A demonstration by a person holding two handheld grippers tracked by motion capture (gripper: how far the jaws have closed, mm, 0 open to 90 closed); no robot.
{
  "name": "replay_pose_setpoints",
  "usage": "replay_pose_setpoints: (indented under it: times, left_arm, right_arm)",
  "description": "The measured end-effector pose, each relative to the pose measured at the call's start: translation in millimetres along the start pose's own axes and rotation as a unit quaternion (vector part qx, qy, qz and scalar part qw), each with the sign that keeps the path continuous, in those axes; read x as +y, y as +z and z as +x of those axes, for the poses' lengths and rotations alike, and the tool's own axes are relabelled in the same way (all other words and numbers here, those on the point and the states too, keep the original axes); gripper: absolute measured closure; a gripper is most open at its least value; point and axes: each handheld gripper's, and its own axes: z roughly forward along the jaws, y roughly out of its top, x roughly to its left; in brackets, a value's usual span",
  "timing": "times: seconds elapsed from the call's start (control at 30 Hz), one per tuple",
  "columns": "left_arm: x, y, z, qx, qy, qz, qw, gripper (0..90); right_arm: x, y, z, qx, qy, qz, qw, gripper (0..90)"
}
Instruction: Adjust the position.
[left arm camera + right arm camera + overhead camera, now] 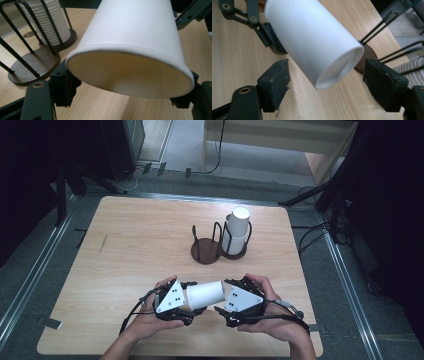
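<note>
A white paper cup lies on its side just above the table's near edge. My left gripper is shut on its wide rim end; in the left gripper view the pads press the rim of the cup from both sides. My right gripper faces it from the right. In the right gripper view the cup's narrow base sits between the open jaws of my right gripper, with a gap on each side.
A dark wooden holder with black wire posts stands at the table's middle, its left bay empty. Its right bay holds a stack of white cups. Bare wood lies to the left. Both hands rest near the front edge.
</note>
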Motion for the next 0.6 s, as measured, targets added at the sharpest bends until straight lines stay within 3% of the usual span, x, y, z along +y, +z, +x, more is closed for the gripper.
replay_pose_setpoints:
  times: [0.23, 0.5, 0.6]
  left_arm:
    - [-0.5, 1.2, -1.2, -0.005, 0.005, 0.005, 1.0, 23.5]
    - [0.1, 2.2, -3.3, -0.007, 0.022, 0.016, 0.9996, 23.6]
    - [0.9, 1.4, -3.3, -0.008, 0.028, 0.019, 0.9994, 23.6]
  right_arm:
    - [5.8, 5.3, -4.2, 0.017, -0.06, 0.022, 0.9978, 17.5]
    - [7.2, 10.2, -7.3, 0.037, -0.092, 0.035, 0.9945, 18.3]
    - [6.6, 13.3, -6.6, 0.045, -0.118, 0.039, 0.9913, 19.3]
